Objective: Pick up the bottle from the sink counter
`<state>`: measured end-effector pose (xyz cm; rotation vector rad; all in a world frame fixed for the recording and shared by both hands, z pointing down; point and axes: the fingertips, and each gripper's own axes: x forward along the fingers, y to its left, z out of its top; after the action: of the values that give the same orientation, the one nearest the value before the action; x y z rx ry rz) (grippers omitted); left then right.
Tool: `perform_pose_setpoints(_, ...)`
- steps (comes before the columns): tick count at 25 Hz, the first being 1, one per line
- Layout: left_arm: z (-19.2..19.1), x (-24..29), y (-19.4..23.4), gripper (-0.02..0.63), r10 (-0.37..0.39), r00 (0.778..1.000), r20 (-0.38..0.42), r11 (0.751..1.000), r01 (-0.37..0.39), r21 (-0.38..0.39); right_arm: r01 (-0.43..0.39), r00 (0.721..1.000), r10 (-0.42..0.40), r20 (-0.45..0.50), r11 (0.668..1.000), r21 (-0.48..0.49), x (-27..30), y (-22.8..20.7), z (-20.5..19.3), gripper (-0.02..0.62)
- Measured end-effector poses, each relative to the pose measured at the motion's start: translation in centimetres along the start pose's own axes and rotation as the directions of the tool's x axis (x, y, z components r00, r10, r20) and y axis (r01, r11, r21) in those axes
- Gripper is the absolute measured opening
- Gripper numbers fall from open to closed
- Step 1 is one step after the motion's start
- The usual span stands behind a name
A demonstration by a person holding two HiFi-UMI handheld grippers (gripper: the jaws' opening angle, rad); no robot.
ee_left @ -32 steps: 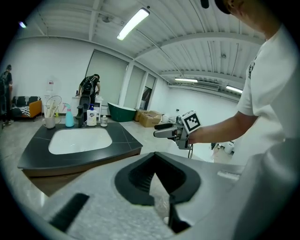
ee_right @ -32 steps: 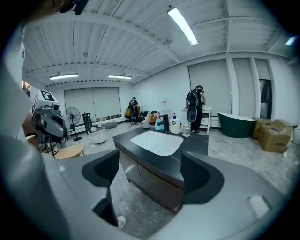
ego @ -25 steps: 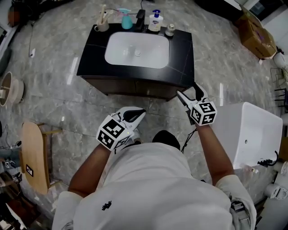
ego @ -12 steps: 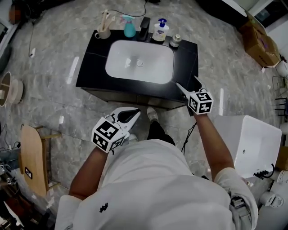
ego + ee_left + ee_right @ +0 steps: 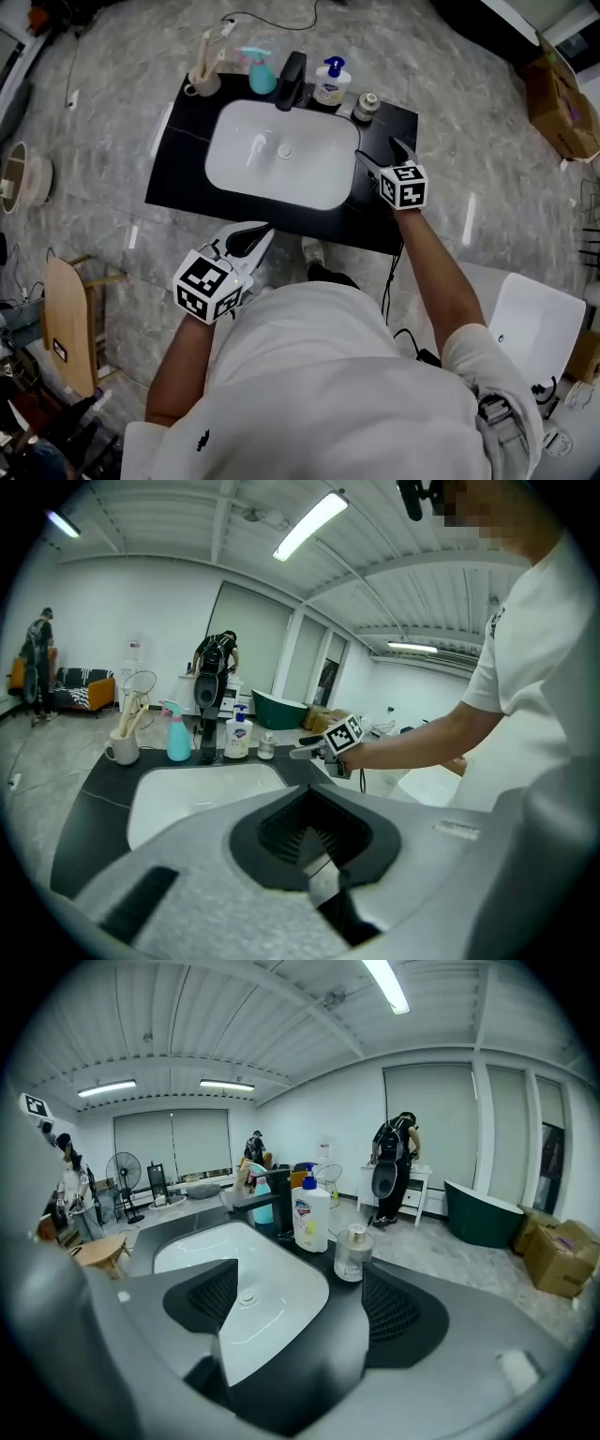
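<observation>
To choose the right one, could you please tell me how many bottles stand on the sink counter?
3: a teal spray bottle left of the faucet, a white pump soap bottle right of it, and a small clear bottle farther right. None appears hidden.

This is a mock bathroom set up in a big studio hall. A freestanding sink counter stands alone on marble floor at twelve o'clock, with a loose white bathtub at four. Strip lights, cardboard boxes (at two o'clock) and a floor fan mark it as a workspace.
</observation>
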<state>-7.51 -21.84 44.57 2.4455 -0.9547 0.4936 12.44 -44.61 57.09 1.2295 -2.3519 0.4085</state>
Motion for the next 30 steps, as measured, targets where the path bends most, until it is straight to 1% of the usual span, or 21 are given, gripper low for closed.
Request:
perform_pose_setpoints(8, 1.8, 3.3, 2.6, 0.006, 0.103, 0.994, -0.022, 0.993, -0.104, -0.064, -0.017, 0.999, 0.018, -0.031, 1.000, 0.012, 8.6, -6.0, 0.2, 0.445)
perform_pose_setpoints(12, 1.9, 3.9, 3.8, 0.006, 0.148, 0.989, -0.029, 0.984, -0.150, -0.096, -0.020, 0.999, 0.021, -0.045, 1.000, 0.018, 12.0, -7.5, -0.1, 0.448)
perform_pose_setpoints(16, 1.8, 4.4, 4.5, 0.006, 0.176, 0.983, -0.041, 0.974, -0.180, -0.139, -0.020, 0.998, 0.021, -0.059, 1.000, 0.025, 14.8, -9.0, -0.2, 0.451)
perform_pose_setpoints(21, 1.5, 4.9, 5.2, 0.006, 0.212, 0.975, -0.062, 0.962, -0.219, -0.163, -0.041, 0.997, 0.042, -0.064, 0.999, 0.008, 17.6, -9.8, -0.2, 0.451)
perform_pose_setpoints(26, 1.0, 5.2, 5.4, 0.006, 0.231, 0.970, -0.081, 0.953, -0.242, -0.180, -0.059, 0.996, 0.059, -0.069, 0.998, 0.003, 19.3, -9.8, -0.5, 0.449)
perform_pose_setpoints(30, 0.7, 5.3, 5.5, 0.006, 0.243, 0.966, -0.093, 0.948, -0.256, -0.187, -0.063, 0.995, 0.062, -0.074, 0.998, -0.007, 20.2, -9.7, -0.8, 0.430)
